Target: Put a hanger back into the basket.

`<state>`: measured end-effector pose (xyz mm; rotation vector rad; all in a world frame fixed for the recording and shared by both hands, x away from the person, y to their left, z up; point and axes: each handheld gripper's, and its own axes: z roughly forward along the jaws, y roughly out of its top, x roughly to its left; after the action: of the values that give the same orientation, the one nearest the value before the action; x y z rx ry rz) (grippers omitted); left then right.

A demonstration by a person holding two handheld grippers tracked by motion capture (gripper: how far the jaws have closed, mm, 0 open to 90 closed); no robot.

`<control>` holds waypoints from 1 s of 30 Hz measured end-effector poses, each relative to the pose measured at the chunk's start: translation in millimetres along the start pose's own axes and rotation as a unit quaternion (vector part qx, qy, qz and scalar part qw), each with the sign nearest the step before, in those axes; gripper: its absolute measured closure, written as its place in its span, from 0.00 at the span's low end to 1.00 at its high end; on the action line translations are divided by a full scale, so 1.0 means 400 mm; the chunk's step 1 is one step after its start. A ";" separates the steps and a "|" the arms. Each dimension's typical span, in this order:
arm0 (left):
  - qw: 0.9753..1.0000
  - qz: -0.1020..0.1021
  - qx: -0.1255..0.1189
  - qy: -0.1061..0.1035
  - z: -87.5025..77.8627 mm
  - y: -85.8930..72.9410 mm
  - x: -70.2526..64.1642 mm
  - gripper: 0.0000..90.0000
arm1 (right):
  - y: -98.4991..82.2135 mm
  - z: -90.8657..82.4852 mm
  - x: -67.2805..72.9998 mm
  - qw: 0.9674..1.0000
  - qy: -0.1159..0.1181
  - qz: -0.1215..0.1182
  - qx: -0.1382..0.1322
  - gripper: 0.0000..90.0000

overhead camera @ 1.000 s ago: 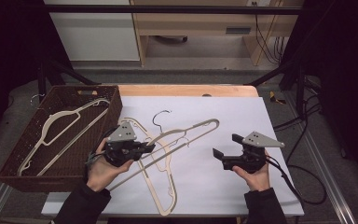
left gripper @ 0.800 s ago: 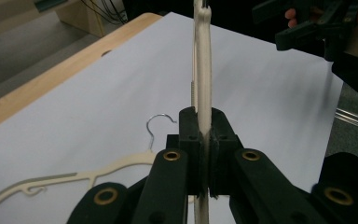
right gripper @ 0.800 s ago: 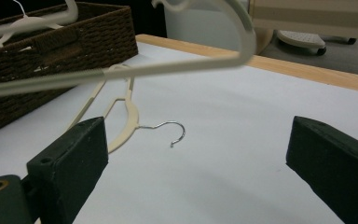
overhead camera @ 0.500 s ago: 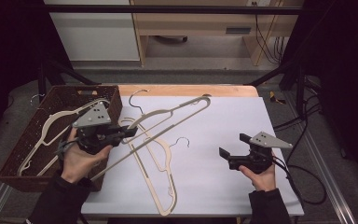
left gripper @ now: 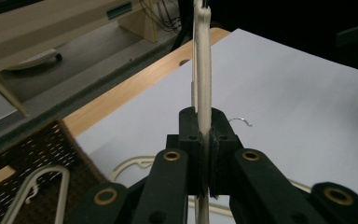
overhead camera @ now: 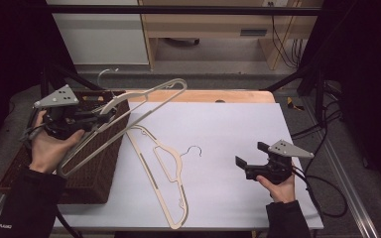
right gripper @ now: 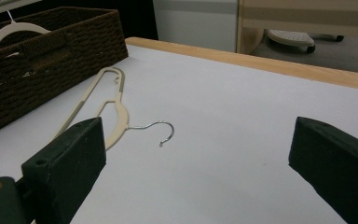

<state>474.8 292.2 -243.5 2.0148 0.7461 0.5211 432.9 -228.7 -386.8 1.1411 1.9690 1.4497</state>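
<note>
My left gripper (overhead camera: pixel 99 117) is shut on a beige clothes hanger (overhead camera: pixel 129 106), lifted in the air over the right edge of the dark wicker basket (overhead camera: pixel 94 173). In the left gripper view the hanger's thin bar (left gripper: pixel 202 60) stands pinched between the two black pads (left gripper: pixel 204 140). A second beige hanger (overhead camera: pixel 161 168) with a wire hook lies flat on the white table sheet (overhead camera: pixel 228 134); the right gripper view shows that hanger (right gripper: pixel 116 119) too. My right gripper (overhead camera: pixel 250 161) stands open near the table's right front, nothing between its jaws, as its own view (right gripper: pixel 196 172) confirms.
The wicker basket (right gripper: pixel 37 56) at the left holds at least one more pale hanger (left gripper: pixel 37 186). A wooden table edge (overhead camera: pixel 203 95) runs along the back. Black frame bars and cables (overhead camera: pixel 322 134) stand at the right side.
My left gripper has carried the hanger up and to the left, from over the sheet to above the basket. The right gripper has stayed put.
</note>
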 end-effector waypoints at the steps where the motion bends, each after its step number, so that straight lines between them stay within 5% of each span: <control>1: 1.000 0.000 0.002 0.005 -0.004 -0.003 0.010 0.96 | 0.000 0.000 -0.001 1.000 0.000 0.000 0.001 0.05; 9: 1.000 -0.008 0.009 0.018 -0.023 -0.050 0.102 0.96 | -0.003 0.004 -0.002 1.000 -0.002 0.002 0.002 0.04; 16: 0.999 -0.038 0.011 0.038 -0.037 -0.100 0.174 0.96 | -0.004 0.005 -0.004 1.000 -0.003 0.001 0.004 0.04; 21: 0.998 -0.038 0.023 0.051 -0.050 -0.135 0.216 0.96 | -0.006 0.008 -0.004 1.000 -0.002 -0.001 0.006 0.04; 30: 0.995 -0.069 0.031 0.066 -0.061 -0.195 0.272 0.96 | -0.007 0.011 -0.004 1.000 -0.001 -0.001 0.009 0.04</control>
<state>515.7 413.3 -290.1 1.9818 0.9848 0.5597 436.0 -227.8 -391.3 1.1465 1.9861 1.4325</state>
